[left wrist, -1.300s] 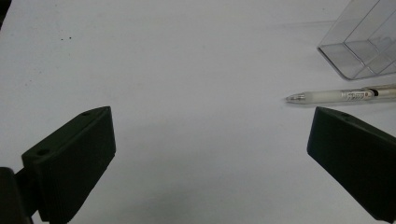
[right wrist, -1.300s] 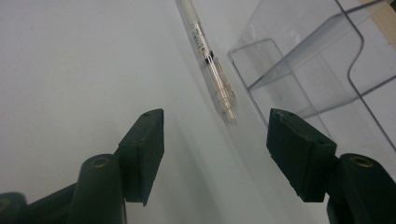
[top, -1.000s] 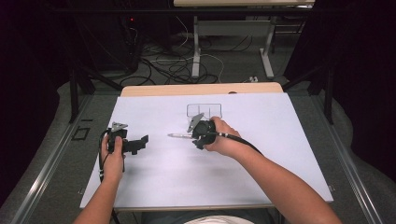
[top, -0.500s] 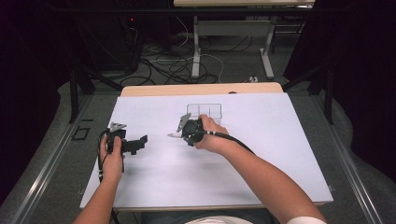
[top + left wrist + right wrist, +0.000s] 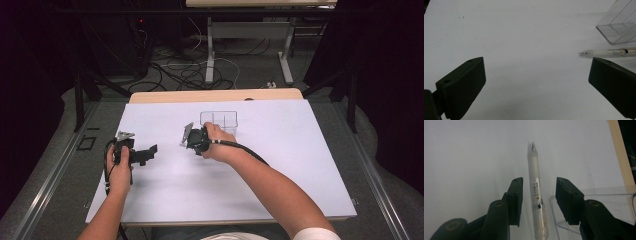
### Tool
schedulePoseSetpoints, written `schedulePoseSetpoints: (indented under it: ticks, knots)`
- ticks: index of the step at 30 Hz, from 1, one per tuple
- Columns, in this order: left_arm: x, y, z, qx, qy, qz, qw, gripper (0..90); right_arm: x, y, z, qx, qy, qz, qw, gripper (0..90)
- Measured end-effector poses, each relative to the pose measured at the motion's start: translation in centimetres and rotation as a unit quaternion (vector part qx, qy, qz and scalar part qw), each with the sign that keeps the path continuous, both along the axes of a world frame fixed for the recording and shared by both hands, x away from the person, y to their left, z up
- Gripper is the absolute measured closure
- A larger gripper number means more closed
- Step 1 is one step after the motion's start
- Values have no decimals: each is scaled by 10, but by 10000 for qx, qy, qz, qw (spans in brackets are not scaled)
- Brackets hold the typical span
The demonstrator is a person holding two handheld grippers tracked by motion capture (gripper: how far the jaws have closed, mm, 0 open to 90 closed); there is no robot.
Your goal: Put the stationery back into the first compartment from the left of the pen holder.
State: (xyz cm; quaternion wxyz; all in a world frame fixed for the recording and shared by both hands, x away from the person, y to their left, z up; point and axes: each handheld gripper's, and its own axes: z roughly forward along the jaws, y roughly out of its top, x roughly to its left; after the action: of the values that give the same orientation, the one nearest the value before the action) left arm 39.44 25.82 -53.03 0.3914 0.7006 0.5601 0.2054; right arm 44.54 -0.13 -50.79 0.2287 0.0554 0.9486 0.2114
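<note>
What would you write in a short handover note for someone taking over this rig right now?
Right tool: open, jaws either side of the pen, not closed on it.
Left tool: open, holding nothing, over bare white table.
Pen: lies flat on the table, beside the clear plastic box.
Done: right tool lined up along the pen.
Left: probably close on the pen, lift it and put it in the box.
</note>
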Motion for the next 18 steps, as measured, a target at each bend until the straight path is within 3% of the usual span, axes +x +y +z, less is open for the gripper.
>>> schedulePoseSetpoints:
  ticks: [5,9,18]
  knots:
    - [0,2,-1,-35,11,29,10000,12,4,5,-7,-86,25,-26,10000,600]
    - [0,2,0,-42,35,29,10000,12,8,12,-13,-264,7,132,9996,669]
    - [0,0,-2,-88,57,26,9999,12,12,23,-23,-393,-8,203,9990,693]
